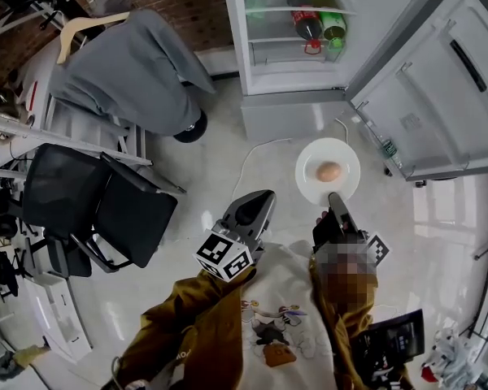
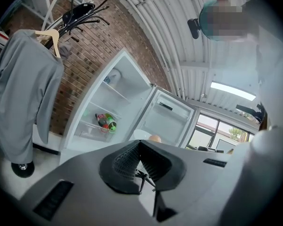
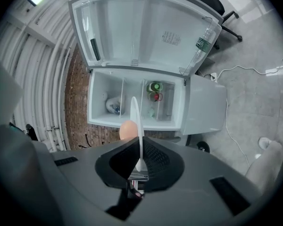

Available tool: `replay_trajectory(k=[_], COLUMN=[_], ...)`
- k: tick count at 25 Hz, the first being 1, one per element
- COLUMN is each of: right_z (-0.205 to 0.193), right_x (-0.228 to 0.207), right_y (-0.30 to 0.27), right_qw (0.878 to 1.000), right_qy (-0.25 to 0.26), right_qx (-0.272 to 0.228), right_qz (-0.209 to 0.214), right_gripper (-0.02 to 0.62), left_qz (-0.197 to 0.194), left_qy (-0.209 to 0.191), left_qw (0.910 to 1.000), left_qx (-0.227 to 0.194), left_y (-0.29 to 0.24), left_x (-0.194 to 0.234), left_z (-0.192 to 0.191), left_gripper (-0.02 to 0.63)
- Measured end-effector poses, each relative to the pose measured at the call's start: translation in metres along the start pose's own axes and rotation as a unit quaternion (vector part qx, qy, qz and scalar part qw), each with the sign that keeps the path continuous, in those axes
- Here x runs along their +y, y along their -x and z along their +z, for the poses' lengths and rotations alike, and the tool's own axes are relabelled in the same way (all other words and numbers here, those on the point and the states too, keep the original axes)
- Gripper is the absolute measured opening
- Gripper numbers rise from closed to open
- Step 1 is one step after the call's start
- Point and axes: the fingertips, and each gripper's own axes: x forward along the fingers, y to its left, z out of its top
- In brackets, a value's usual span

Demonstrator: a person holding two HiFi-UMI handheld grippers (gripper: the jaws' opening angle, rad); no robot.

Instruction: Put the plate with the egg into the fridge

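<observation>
A white plate (image 1: 344,157) with a brown egg (image 1: 328,171) on it hangs over the floor in front of the open fridge (image 1: 297,96). My right gripper (image 1: 333,198) is shut on the plate's near rim. In the right gripper view the plate (image 3: 136,117) shows edge-on between the closed jaws of the right gripper (image 3: 139,145), with the egg (image 3: 127,130) on its left side. My left gripper (image 1: 263,196) is beside it to the left, shut and holding nothing. Its closed jaws (image 2: 139,144) point toward the fridge (image 2: 108,112).
The fridge door (image 1: 439,80) swings open to the right with a bottle (image 1: 388,149) in its shelf. Bottles (image 1: 317,24) lie on a fridge shelf. A black office chair (image 1: 89,210) and a grey jacket (image 1: 134,67) on a hanger stand left. A white cable (image 1: 256,149) lies on the floor.
</observation>
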Motion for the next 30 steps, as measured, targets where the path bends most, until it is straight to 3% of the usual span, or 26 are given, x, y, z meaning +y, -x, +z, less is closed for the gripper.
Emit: replay_trajectory(k=[15, 30], right_z=[-0.009, 0.027], right_x=[0.002, 0.004], right_y=[-0.023, -0.084], right_qw=[1.000, 1.000], right_qy=[-0.005, -0.014], right_qx=[-0.014, -0.002], right_qz=[-0.004, 0.016], right_gripper=[0.018, 0.018], left_qz=[-0.003, 0.016], left_qy=[0.007, -0.012], left_qw=[1.0000, 0.9998], left_qx=[-0.001, 0.003], left_y=[0.000, -0.043], left_x=[0.030, 0.062], left_z=[0.012, 0.035], left_gripper=[0.008, 0.008])
